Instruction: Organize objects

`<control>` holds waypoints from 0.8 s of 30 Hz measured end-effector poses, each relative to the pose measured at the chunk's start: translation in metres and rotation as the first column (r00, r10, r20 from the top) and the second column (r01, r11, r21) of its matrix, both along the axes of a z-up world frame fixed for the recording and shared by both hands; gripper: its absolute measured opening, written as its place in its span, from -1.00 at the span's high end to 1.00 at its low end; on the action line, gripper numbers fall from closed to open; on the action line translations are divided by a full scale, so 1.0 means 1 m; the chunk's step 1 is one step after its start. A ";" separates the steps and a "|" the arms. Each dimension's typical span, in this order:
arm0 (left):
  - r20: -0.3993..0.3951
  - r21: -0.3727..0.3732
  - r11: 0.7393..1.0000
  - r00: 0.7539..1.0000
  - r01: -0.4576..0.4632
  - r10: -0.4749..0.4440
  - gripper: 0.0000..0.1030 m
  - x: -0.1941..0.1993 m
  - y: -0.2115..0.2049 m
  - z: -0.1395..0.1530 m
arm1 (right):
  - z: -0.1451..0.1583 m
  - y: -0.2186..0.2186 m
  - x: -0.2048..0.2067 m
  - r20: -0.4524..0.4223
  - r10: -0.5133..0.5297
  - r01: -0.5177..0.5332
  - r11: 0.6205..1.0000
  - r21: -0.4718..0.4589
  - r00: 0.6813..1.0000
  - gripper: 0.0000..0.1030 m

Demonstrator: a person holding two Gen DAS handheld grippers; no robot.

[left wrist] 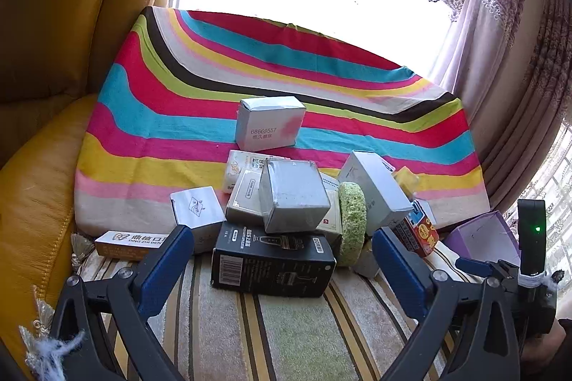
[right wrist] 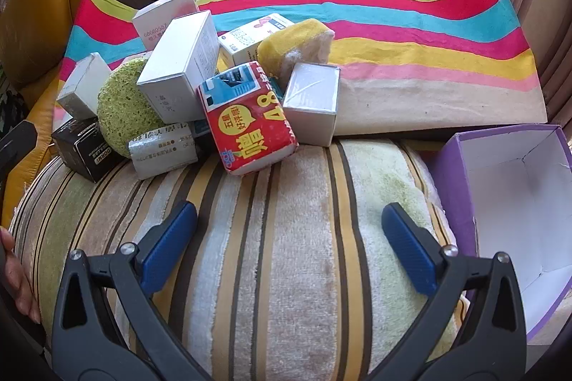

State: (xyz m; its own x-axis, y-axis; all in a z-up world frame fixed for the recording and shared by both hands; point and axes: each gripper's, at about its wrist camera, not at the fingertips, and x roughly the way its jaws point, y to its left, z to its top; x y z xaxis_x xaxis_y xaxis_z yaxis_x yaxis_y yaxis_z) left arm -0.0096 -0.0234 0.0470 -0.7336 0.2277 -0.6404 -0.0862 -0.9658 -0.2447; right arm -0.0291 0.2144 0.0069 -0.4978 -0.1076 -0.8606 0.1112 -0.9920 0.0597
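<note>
A pile of small boxes lies on a striped towel (right wrist: 286, 238). In the left wrist view a black box (left wrist: 273, 261) lies in front, a grey box (left wrist: 293, 195) rests on it, and a green round sponge (left wrist: 352, 223) stands to its right. My left gripper (left wrist: 282, 245) is open, its jaws on either side of the black box, not touching it. In the right wrist view a red packet (right wrist: 246, 120), a silver-topped white box (right wrist: 312, 102), a yellow sponge (right wrist: 293, 46) and the green sponge (right wrist: 121, 109) lie ahead. My right gripper (right wrist: 289, 220) is open and empty, short of the pile.
An open purple box (right wrist: 507, 202) with a white inside stands at the right; it also shows in the left wrist view (left wrist: 482, 238). A rainbow-striped cushion (left wrist: 250, 77) lies behind the pile. A yellow leather sofa (left wrist: 53, 59) rises at the left. Curtains (left wrist: 500, 23) hang at the right.
</note>
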 end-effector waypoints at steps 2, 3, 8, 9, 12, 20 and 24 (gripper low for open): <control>-0.010 -0.013 1.000 1.000 -0.005 0.005 -0.93 -0.006 0.005 0.002 | 0.000 0.001 -0.002 0.014 0.004 -0.004 1.000 -0.007 1.000 -1.00; -0.010 -0.022 1.000 1.000 -0.008 0.007 -0.92 -0.010 0.008 0.003 | 0.001 0.002 -0.003 0.022 0.012 -0.012 1.000 -0.006 1.000 -1.00; 0.038 -0.051 0.997 0.998 -0.049 0.051 -0.57 -0.030 0.014 -0.005 | 0.002 0.010 -0.004 0.033 0.025 -0.023 0.999 -0.038 0.999 -1.00; 0.046 -0.058 0.997 0.997 -0.053 0.056 -0.54 -0.032 0.014 -0.007 | 0.002 0.012 -0.003 0.022 0.016 -0.015 0.999 -0.049 1.000 -1.00; 0.060 -0.065 0.996 0.997 -0.054 0.058 -0.30 -0.037 0.015 -0.011 | 0.006 0.017 0.003 -0.015 -0.005 0.003 0.997 -0.079 1.000 -1.00; 0.053 -0.055 0.996 0.996 -0.067 0.070 0.14 -0.033 0.014 -0.015 | 0.038 0.009 0.010 -0.170 -0.014 0.004 0.998 -0.064 0.985 -1.00; 0.041 -0.041 0.997 0.996 -0.072 0.074 0.14 -0.031 0.013 -0.016 | 0.052 -0.008 0.004 -0.245 0.050 -0.062 0.997 -0.042 0.968 -1.00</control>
